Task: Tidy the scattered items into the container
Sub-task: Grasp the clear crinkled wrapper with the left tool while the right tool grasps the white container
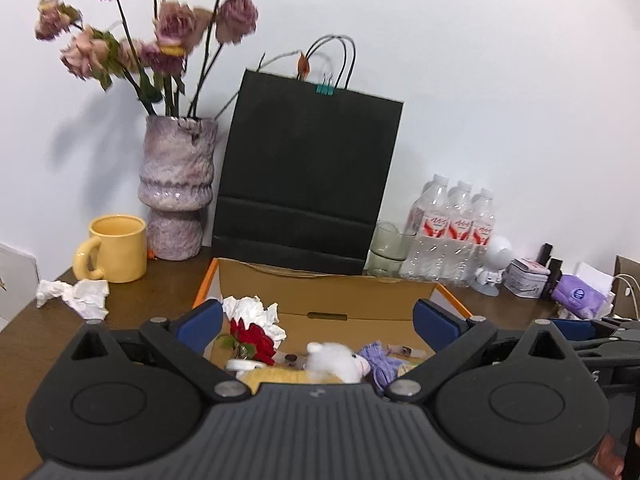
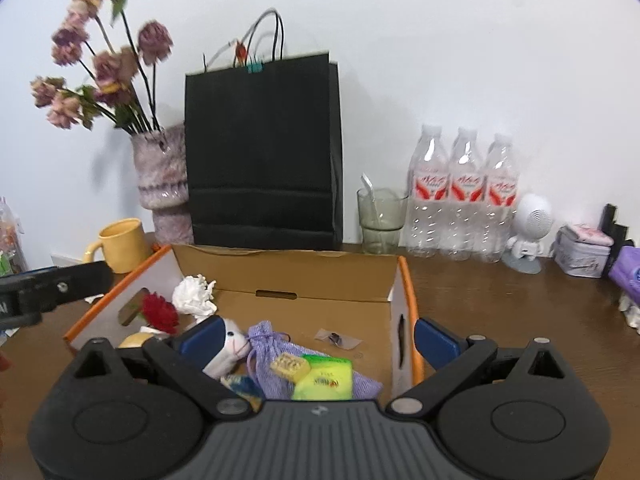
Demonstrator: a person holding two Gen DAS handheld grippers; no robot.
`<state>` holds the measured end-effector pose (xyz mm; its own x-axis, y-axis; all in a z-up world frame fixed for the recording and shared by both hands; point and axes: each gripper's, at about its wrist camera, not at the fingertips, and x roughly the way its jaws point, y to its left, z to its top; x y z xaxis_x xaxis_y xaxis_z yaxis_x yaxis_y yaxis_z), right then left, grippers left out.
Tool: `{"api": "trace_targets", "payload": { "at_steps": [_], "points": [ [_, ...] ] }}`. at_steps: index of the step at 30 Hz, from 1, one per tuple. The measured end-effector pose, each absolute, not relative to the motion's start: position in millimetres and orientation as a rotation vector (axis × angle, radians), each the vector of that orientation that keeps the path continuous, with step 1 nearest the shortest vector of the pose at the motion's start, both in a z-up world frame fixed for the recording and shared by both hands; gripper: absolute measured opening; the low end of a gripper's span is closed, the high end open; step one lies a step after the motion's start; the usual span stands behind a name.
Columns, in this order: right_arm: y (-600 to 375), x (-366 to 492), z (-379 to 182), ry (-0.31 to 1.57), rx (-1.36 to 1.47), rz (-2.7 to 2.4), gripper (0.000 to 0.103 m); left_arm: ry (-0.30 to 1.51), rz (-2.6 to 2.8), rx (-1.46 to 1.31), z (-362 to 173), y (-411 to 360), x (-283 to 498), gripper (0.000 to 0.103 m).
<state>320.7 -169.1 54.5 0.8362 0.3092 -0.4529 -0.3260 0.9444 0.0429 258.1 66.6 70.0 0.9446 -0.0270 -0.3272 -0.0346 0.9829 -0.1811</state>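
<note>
An open cardboard box (image 1: pixel 328 292) with orange edges sits on the wooden table, also in the right wrist view (image 2: pixel 288 276). Inside lie a crumpled tissue (image 1: pixel 256 314) (image 2: pixel 194 296), a red flower (image 1: pixel 254 340) (image 2: pixel 160 314), a white plush toy (image 1: pixel 336 362) (image 2: pixel 230 350), a lilac pouch (image 1: pixel 378 360) (image 2: pixel 280 356), a green packet (image 2: pixel 326 378) and a small yellow block (image 2: pixel 290 366). My left gripper (image 1: pixel 318 322) is open and empty above the box. My right gripper (image 2: pixel 318 338) is open and empty above the box. A crumpled tissue (image 1: pixel 76 296) lies on the table left of the box.
A yellow mug (image 1: pixel 114 248), a vase of dried flowers (image 1: pixel 176 188), a black paper bag (image 1: pixel 308 176), a glass (image 2: pixel 380 220), three water bottles (image 2: pixel 464 196), a white figure (image 2: pixel 528 232), a tin (image 2: pixel 584 250) and a purple pack (image 1: pixel 580 296) stand behind and right of the box.
</note>
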Motion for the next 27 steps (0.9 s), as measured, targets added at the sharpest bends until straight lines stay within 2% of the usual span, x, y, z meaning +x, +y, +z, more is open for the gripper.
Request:
{"api": "trace_targets", "payload": {
  "at_steps": [9,17,27],
  "points": [
    [-184.1,267.4,32.0,0.479,-0.045,0.335,0.103,0.405,-0.016,-0.173,40.9,60.2,212.1,0.103],
    [-159.3,254.5,-15.9,0.599,-0.088,0.369,0.103,0.504,-0.013,-0.183,1.7,54.5,216.6,0.103],
    [-126.6,247.0,-28.8,0.559,-0.201,0.344,0.103,0.532,-0.020,-0.150,-7.9,46.3,225.7,0.103]
  ]
}}
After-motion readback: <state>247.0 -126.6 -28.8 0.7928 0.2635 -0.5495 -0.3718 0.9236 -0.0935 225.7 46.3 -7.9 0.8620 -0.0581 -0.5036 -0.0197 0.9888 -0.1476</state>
